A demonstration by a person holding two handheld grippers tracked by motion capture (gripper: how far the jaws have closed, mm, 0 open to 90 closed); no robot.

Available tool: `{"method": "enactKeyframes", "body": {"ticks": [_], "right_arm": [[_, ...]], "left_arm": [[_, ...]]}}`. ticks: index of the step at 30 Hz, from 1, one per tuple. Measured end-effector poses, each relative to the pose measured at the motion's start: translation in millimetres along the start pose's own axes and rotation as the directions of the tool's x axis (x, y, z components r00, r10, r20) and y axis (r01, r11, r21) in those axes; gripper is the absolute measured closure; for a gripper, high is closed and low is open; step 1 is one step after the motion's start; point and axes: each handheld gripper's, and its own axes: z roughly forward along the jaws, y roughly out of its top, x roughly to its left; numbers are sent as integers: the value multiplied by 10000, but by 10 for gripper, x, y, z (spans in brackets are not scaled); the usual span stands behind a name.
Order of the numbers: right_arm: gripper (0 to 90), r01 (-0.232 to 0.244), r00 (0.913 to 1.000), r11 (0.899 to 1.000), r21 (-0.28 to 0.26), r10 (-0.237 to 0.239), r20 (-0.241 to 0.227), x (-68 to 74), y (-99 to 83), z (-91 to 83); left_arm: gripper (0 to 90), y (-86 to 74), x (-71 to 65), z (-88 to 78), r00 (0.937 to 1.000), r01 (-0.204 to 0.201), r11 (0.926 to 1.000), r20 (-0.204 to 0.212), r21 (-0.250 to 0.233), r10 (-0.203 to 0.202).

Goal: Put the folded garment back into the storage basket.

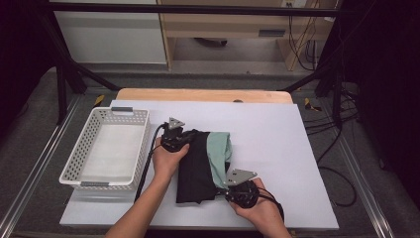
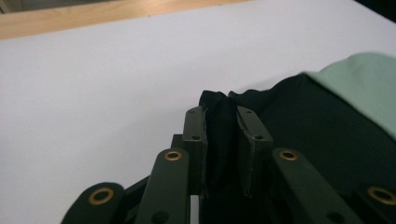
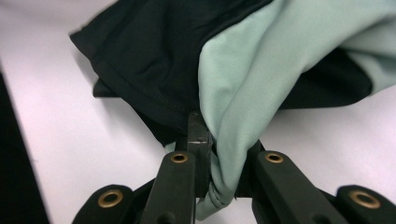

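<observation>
Left claw (image 2: pixel 223 140) is pinching the limp black-and-mint garment (image 1: pixel 203 163)'s corner; right claw (image 3: pixel 219 158) is clamping its mint edge; soft, light, probably slippery.

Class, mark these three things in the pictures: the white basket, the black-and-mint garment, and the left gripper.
white basket (image 1: pixel 69 171): high view, on its perforated left wall.
black-and-mint garment (image 1: pixel 195 163): high view, on the black middle part.
left gripper (image 2: pixel 223 130): left gripper view, midway between its fingers, shut on black cloth.

One black-and-mint garment (image 1: pixel 203 161), one white basket (image 1: pixel 106 148), two tongs, left tongs (image 1: pixel 184 138) and right tongs (image 1: pixel 227 191).
</observation>
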Motion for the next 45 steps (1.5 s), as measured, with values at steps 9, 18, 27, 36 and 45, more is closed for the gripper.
{"method": "enactKeyframes", "body": {"ticks": [9, 18, 27, 36, 45], "right_arm": [[822, 429, 9990, 9980, -466, -435, -119, 101, 296, -112], [822, 898, 9952, 9920, -888, -930, -319, 120, 749, -171], [822, 1521, 9853, 9793, -1335, -1609, -575, 185, 1243, -146], [821, 2015, 9720, 9672, -1547, -2170, -902, 283, 1639, 43], [821, 2294, 9604, 9568, -1787, -2524, -1182, 343, 1808, 382]], "left_arm": [[756, 242, 46, -311, 9998, -118, 9984, -144, -555, 110], [757, 592, 230, -685, 9978, -242, 9958, -637, -888, 185], [757, 883, 484, -1114, 9908, -591, 9902, -1285, -1268, 426], [756, 971, 767, -1436, 9831, -713, 9878, -1772, -1384, 462], [756, 1000, 1070, -1570, 9804, -415, 9911, -1966, -1263, 160]]}}
